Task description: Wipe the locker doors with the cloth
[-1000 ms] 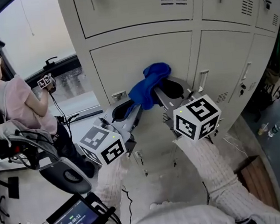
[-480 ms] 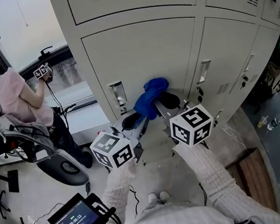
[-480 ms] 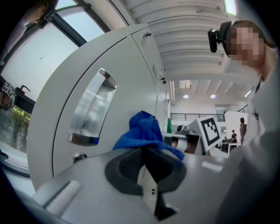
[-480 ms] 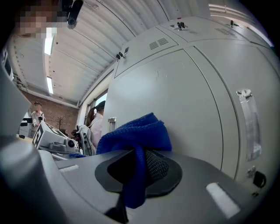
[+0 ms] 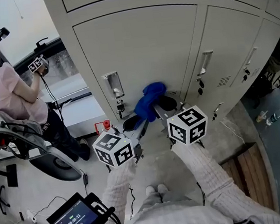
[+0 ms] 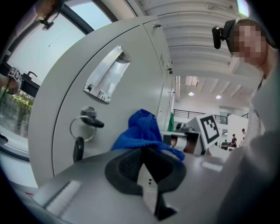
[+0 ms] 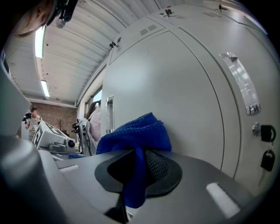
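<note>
Cloth (image 5: 148, 99) (image 6: 142, 130) (image 7: 136, 131), blue and bunched, sits low against the left locker door (image 5: 142, 43), just right of that door's lock with its key (image 5: 121, 106) and below the metal handle recess (image 5: 112, 84); whether the fabric actually presses on the door cannot be told. The right gripper (image 5: 165, 103) (image 7: 136, 154) has its jaws closed on the cloth, and in the right gripper view a fold of blue hangs down through the seam between its dark pads while the bulk rises beyond the tips toward the door. The left gripper (image 5: 131, 122) (image 6: 141, 151) lies just beside it on the left, tilted in toward it; its jaws are drawn together, and the near end of the cloth sits at their very tips, apparently nipped there. In the left gripper view the lock's key ring (image 6: 83, 124) and a hanging key (image 6: 78, 149) show left of the cloth. Both grippers point away from the person toward the lockers, marker cubes nearest the camera, arms in pale knitted sleeves (image 5: 204, 164). The middle locker door (image 5: 228, 48) stands to the right, closed, with its own handle (image 5: 203, 62). At far left a second person in a pink top (image 5: 15, 98) stands facing the window.
</note>
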`<state>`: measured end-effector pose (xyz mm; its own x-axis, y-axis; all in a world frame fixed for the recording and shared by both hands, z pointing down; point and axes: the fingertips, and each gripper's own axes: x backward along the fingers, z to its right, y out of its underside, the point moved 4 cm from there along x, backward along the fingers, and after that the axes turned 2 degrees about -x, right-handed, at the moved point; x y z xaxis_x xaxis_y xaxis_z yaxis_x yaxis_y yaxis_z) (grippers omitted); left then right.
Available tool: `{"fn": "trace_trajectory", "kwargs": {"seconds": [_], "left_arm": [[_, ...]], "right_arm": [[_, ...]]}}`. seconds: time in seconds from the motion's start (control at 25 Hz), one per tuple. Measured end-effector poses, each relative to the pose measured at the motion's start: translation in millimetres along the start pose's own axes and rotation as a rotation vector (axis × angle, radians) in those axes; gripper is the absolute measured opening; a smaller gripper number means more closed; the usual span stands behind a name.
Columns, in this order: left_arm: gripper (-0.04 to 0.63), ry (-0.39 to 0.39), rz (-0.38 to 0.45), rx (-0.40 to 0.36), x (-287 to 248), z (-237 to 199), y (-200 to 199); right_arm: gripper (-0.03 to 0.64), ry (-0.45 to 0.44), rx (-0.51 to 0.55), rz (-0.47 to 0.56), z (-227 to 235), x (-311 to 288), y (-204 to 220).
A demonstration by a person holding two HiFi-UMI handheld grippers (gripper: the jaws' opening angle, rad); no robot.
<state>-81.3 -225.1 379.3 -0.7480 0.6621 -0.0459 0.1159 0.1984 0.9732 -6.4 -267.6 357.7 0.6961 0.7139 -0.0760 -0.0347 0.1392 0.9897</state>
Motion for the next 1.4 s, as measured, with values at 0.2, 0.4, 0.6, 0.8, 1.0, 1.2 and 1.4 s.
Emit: {"fn": "trace_trajectory", "kwargs": {"seconds": [0.2,0.4,0.6,0.8,1.0,1.2,1.4], "left_arm": [[0.006,-0.003,-0.043,0.041,-1.2,-3.7,23.2],[0.008,-0.019,-0.068,0.075,0.6,-9.5,40.6],[0.006,-0.037,-0.103,0.1,3.6,-11.7,56.0],[0.006,-0.057,-0.131,0.105,3.7,-15.8,68.8],[0.006,-0.069,-0.159,0.065,3.4,-17.2,73.5],[0.006,-0.05,-0.146,0.054,0.3,-8.7,65.9],[0.006,0.009,-0.057,-0.004,-10.0,12.1,25.7]], "right_arm": [[0.052,-0.008,-0.031,-0.044,2.8,-3.2,24.6],[0.052,-0.005,-0.061,-0.095,4.6,-8.3,47.6],[0.052,-0.009,-0.087,-0.149,6.1,-13.1,71.8],[0.051,-0.002,-0.118,-0.182,9.4,-17.9,92.0],[0.051,0.0,-0.115,-0.196,10.2,-20.0,96.2],[0.051,-0.005,-0.123,-0.183,10.1,-11.6,89.8],[0.051,0.011,-0.091,-0.054,18.8,12.4,41.4]]}}
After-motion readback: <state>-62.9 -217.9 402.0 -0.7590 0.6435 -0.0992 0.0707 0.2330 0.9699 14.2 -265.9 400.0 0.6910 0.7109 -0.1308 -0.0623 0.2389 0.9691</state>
